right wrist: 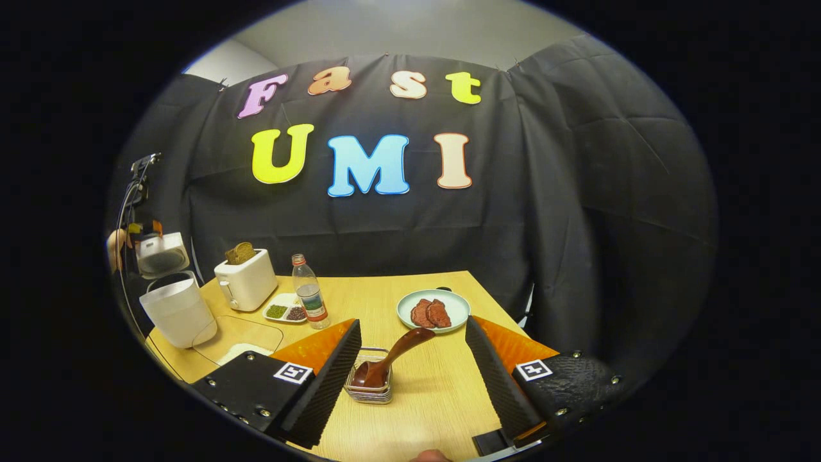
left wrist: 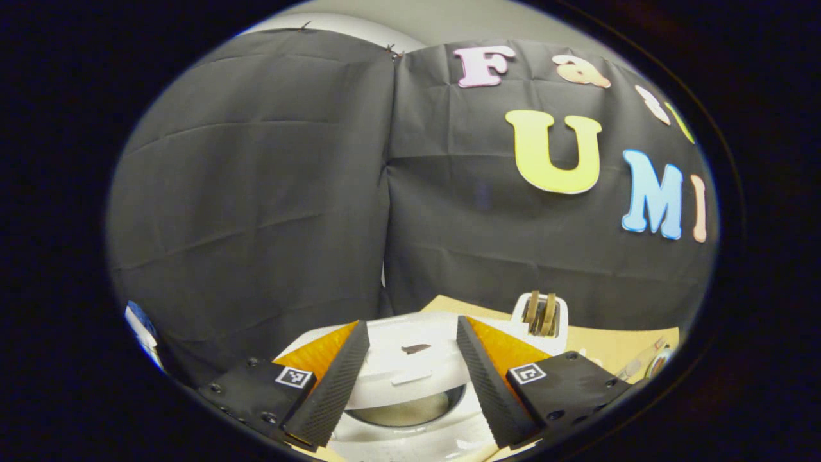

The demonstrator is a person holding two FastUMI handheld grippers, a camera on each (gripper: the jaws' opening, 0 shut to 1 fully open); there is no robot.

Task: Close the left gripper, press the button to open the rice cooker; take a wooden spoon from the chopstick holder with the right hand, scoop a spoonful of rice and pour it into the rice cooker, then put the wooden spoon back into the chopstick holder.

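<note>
Two grippers gape empty: left gripper (left wrist: 410, 378) over the opened cooker (left wrist: 410, 385), right gripper (right wrist: 414, 378) lining up on the spoon (right wrist: 391, 359) in its holder (right wrist: 369, 391), next to be pinched.

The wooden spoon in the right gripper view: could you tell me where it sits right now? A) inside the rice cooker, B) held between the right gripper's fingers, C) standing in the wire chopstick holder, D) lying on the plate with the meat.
C: the wooden spoon stands bowl-down in the wire chopstick holder, its handle leaning toward the plate, while the right gripper is open with its fingers wide of it.
</note>
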